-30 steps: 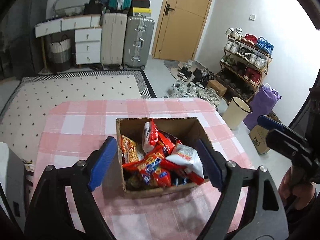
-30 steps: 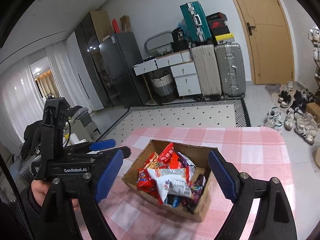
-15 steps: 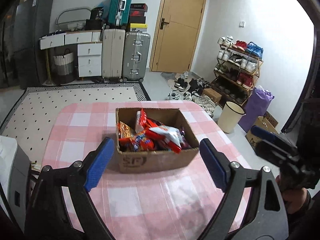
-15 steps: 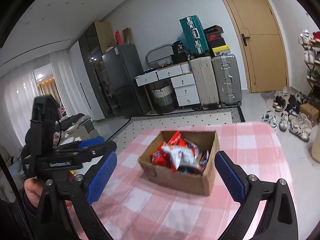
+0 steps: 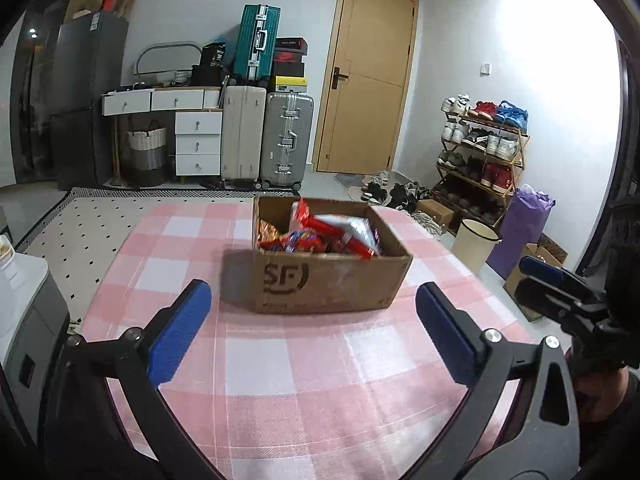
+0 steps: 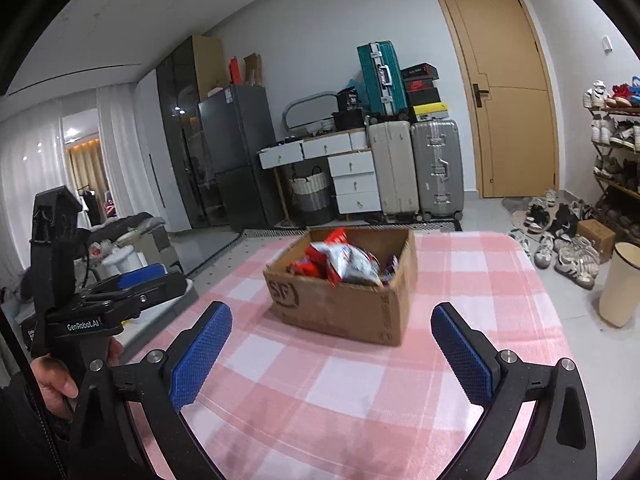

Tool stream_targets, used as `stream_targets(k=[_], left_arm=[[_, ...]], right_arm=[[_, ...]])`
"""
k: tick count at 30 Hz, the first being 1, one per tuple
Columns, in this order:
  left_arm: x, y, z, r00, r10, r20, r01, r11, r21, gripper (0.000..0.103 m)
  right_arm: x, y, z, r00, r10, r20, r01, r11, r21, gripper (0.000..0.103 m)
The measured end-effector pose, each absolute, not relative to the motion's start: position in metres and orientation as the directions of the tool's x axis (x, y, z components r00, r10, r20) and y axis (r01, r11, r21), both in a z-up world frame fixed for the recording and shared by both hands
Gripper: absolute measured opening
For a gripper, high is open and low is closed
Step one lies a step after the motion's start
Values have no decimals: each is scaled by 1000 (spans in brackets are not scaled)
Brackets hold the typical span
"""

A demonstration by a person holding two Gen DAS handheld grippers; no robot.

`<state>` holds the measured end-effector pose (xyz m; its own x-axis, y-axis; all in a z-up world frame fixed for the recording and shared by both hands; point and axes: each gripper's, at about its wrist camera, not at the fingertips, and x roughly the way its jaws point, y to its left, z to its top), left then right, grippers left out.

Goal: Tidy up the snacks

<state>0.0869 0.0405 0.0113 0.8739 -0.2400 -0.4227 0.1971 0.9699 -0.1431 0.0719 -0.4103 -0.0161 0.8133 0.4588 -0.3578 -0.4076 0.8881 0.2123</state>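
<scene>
Box (image 5: 326, 280) long axis crosswise

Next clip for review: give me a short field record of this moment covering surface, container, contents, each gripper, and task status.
surface: table with pink-and-white checked cloth
container: open cardboard box printed "SF", standing on the cloth
contents: snack packets, mostly red and orange with one silvery-white, piled loosely inside the box
left gripper: jaws opening, nothing between them, short of the box
right gripper: jaws opening, nothing between them, short of the box
task status: all visible snacks lie in the box; none on the cloth
</scene>
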Motion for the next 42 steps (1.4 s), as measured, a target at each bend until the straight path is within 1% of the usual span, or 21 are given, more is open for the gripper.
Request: stream_targets(k=[4, 9, 15, 18, 23, 29, 35, 42], left_arm=[[86, 47, -15, 882, -220, -416, 163, 972, -168, 102], [100, 49, -39, 906, -133, -401, 92, 988, -120, 102], [119, 49, -66, 895, -115, -431, 72, 991, -114, 102], [127, 47, -74, 895, -88, -437, 51, 994, -96, 102], [130, 43, -80, 901, -69, -428, 42, 996, -73, 102], [123, 32, -78, 920, -43, -391, 42, 999, -13, 102], [117, 31, -75, 932, -40, -360, 42, 999, -2, 102], [117, 31, -76, 934, -27, -356, 28, 1000, -3, 102]], right_arm=[[75, -414, -38, 820, 425, -383, -371, 905, 210, 102], [79, -412, -64, 814, 411, -410, -364, 912, 190, 102], [84, -412, -86, 832, 389, -396, -355, 921, 159, 102], [81, -414, -91, 857, 371, -358, -352, 928, 120, 102], [74, -414, -92, 872, 376, -313, -364, 926, 100, 102], [76, -417, -93, 872, 374, -315, -354, 928, 120, 102], [75, -412, -94, 876, 369, -309, -357, 929, 95, 103], [75, -412, -95, 876, 371, -306, -359, 928, 97, 103]])
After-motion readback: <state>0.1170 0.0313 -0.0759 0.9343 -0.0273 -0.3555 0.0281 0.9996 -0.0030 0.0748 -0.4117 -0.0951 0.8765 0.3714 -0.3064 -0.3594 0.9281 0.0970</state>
